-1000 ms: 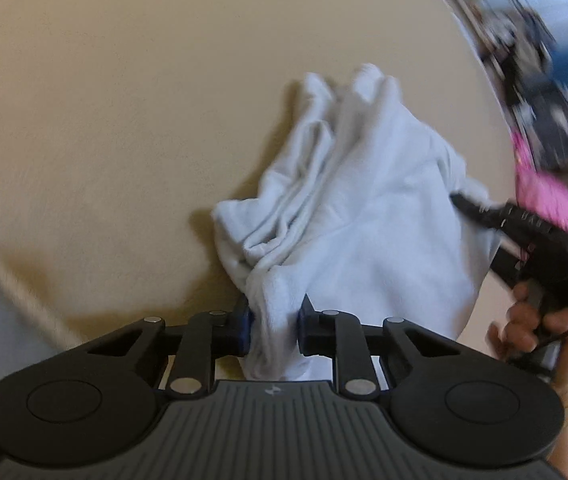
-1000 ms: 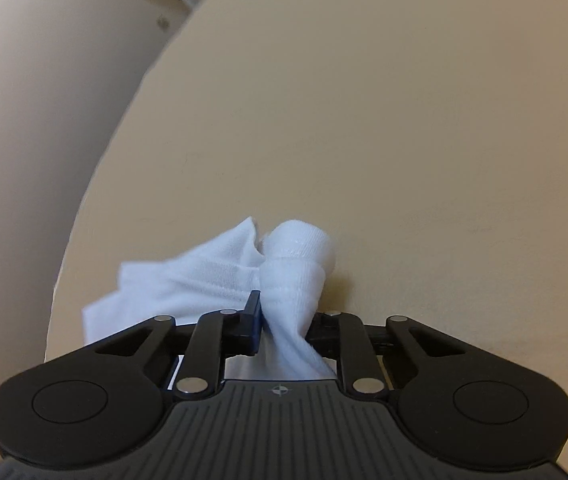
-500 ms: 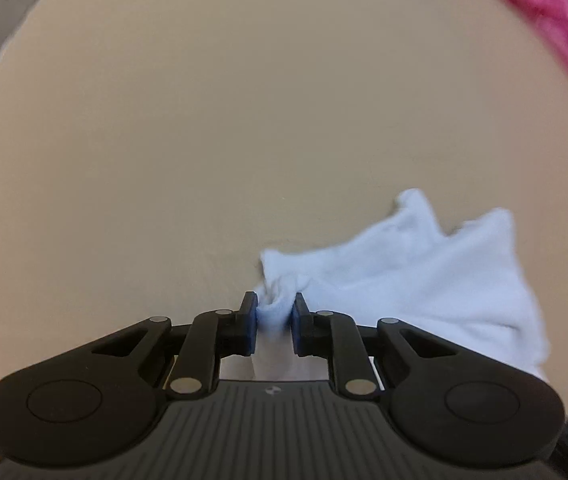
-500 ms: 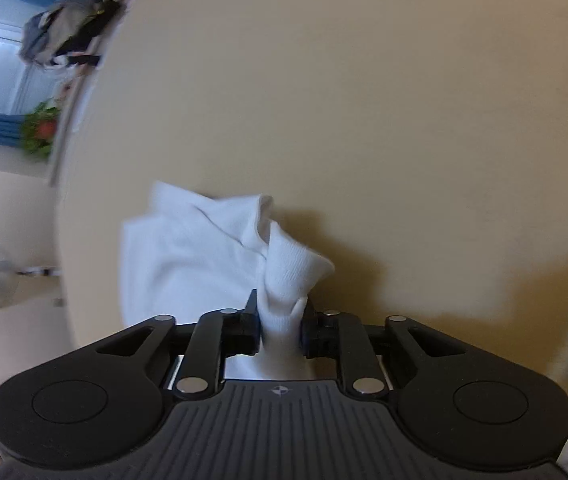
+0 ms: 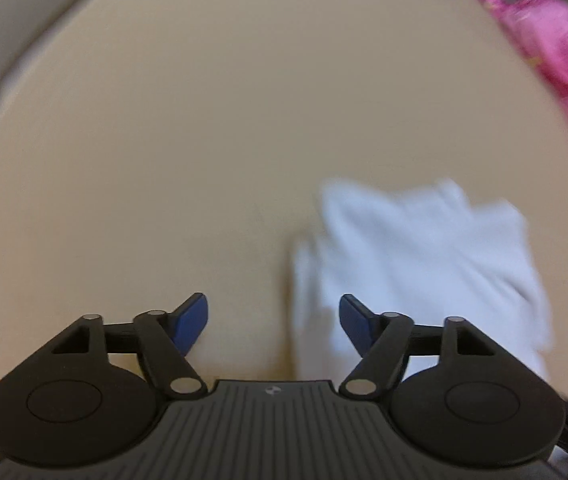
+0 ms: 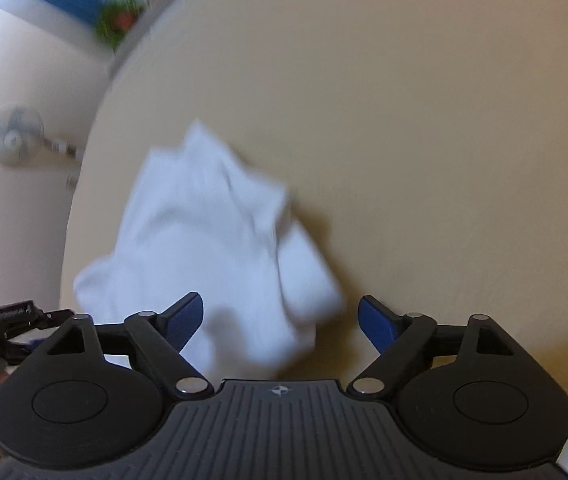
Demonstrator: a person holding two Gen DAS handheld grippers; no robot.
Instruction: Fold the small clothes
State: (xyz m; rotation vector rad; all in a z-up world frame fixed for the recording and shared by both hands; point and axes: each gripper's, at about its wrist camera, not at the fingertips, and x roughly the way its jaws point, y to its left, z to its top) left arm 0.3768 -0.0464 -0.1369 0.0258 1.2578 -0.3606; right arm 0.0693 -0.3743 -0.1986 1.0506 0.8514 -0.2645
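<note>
A small white garment (image 5: 416, 260) lies crumpled on the beige table (image 5: 203, 120), blurred by motion. My left gripper (image 5: 273, 322) is open and empty, with the garment's left edge between and beyond its blue pads (image 5: 191, 320). In the right wrist view the same white garment (image 6: 219, 240) lies left of centre. My right gripper (image 6: 281, 322) is open and empty, just above the garment's near folded end. The left gripper's body (image 6: 7, 320) shows at the lower left of the right wrist view.
A pile of pink clothing (image 5: 556, 52) lies at the table's far right edge. The table's curved edge (image 6: 83, 184) runs down the left in the right wrist view, with a fan (image 6: 13, 134) and a plant (image 6: 119, 24) beyond it.
Both grippers have opened and let go of the white garment, which now lies loose on the table. Both cameras have swung and the views are blurred.
</note>
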